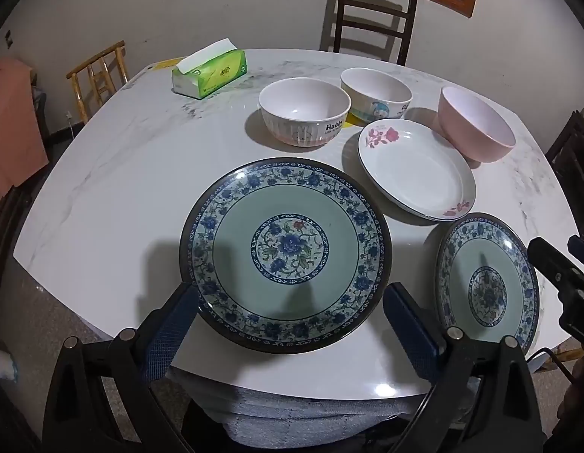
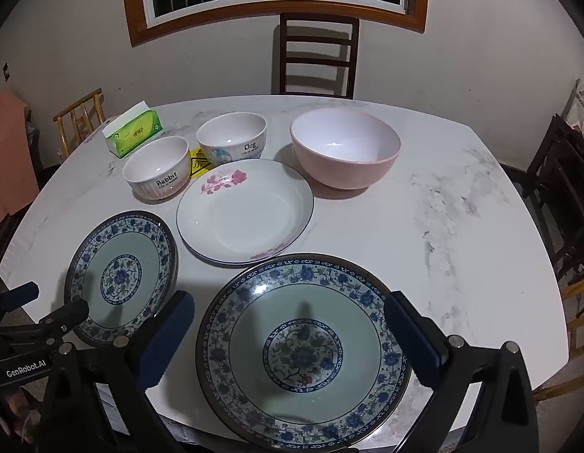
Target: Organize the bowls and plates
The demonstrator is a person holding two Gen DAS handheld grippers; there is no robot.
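Two blue-flowered plates lie near the table's front edge. My left gripper (image 1: 292, 294) hangs open above the left plate (image 1: 286, 255), its fingers either side of the near rim and touching nothing. My right gripper (image 2: 290, 302) hangs open the same way above the right plate (image 2: 303, 351). Behind them lies a white rose plate (image 2: 245, 211). Further back stand a Rabbit bowl (image 2: 156, 168), a Dog bowl (image 2: 231, 139) and a larger pink bowl (image 2: 345, 147), all upright and empty. Each wrist view shows the other gripper at its edge: the right gripper (image 1: 560, 249), the left gripper (image 2: 46, 300).
A green tissue pack (image 1: 209, 73) sits at the white marble table's (image 1: 103, 188) far left. A yellow sticker (image 2: 201, 166) lies between the two small bowls. A dark chair (image 2: 318, 56) stands behind the table, a bamboo chair (image 1: 99, 75) to the left, more dark chairs (image 2: 560, 173) to the right.
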